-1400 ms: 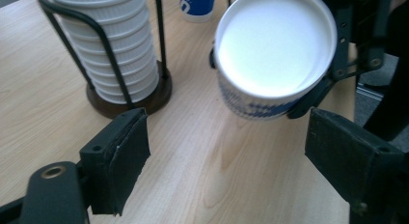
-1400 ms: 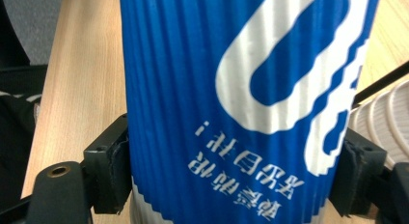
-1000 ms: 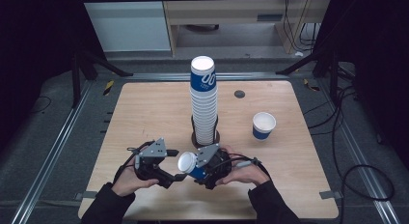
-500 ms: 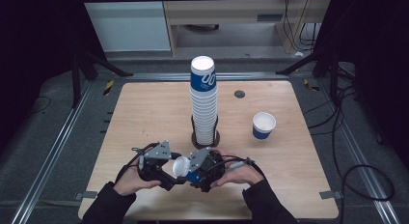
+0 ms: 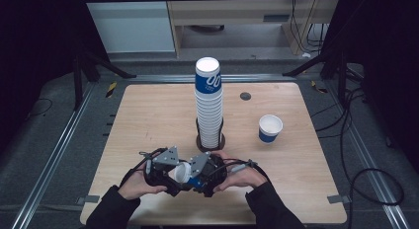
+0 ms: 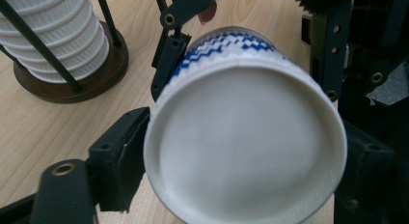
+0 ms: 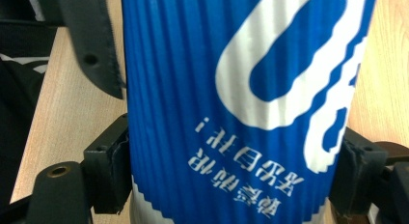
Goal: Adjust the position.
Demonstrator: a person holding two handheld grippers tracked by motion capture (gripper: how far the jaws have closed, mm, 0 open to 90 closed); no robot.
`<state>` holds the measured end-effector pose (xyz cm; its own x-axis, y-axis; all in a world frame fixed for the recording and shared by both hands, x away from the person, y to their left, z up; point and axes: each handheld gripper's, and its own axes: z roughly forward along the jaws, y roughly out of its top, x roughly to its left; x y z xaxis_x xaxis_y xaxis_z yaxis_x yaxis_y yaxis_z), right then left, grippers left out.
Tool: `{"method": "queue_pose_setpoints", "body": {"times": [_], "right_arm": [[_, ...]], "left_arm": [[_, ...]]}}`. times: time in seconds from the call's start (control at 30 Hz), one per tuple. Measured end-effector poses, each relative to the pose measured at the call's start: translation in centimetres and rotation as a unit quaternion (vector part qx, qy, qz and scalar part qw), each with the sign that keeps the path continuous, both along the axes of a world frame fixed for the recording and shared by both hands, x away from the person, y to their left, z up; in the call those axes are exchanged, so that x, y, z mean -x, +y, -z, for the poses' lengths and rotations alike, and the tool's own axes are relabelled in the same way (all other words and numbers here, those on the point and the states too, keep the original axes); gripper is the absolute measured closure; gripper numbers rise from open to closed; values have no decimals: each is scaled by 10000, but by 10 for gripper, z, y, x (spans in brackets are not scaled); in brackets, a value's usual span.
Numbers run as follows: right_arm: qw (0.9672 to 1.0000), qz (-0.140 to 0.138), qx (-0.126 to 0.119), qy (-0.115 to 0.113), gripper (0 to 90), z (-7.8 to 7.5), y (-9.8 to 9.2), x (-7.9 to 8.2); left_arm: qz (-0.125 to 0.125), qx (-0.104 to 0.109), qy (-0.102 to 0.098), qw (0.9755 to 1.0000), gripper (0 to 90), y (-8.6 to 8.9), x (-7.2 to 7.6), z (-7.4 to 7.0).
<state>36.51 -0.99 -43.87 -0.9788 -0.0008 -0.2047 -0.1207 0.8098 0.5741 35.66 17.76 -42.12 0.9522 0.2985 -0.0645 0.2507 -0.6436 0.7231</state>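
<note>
Since a second ago my left gripper (image 5: pixel 170 173) has just been closing around the paper cup's (image 5: pixel 184 173) rim near the table's (image 5: pixel 148 115) front edge, right gripper (image 5: pixel 197 177) clamped on its blue body.

We see black long sleeves (image 5: pixel 114 211) reaching to the wrists. Our left gripper (image 5: pixel 165 171) and right gripper (image 5: pixel 197 173) are black, angular frames, each topped by a grey three-cornered plate (image 5: pixel 167 156); thin black cables (image 5: pixel 236 163) loop from them. Up close, our jaws are matt black bars with round brass-coloured bushings (image 6: pixel 63 168), small screw holes (image 6: pixel 336 28) and blocky black pads (image 7: pixel 106 161).
</note>
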Motion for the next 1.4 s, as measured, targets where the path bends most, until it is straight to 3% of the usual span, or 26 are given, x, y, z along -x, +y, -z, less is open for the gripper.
{"method": "queue_pose_setpoints", "body": {"times": [0.2, 0.63, 0.9, 1.13, 1.27, 1.4], "right_arm": [[10000, -49, 5, 7, 198, 0, 2, 0], [9999, -43, -5, 109, 179, 0, 2, 0], [9998, 70, -118, 125, 77, -3, -2, -1], [9983, 350, -449, 117, 48, -14, -21, -4], [9953, 574, -768, 112, 47, -22, -36, -6], [9901, 833, -1124, 94, 47, -28, -52, -8]], "left_arm": [[52, 31, 44, 10000, 242, 0, 1, -1], [79, 39, 123, 9999, 249, 1, 0, -1], [-12, 130, 80, 9999, 251, 5, -1, -4], [-120, 169, 55, 9998, 251, 13, -4, -6], [-250, 169, 35, 9995, 251, 20, -9, -5], [-365, 286, 16, 9989, 250, 25, -12, -5]]}}
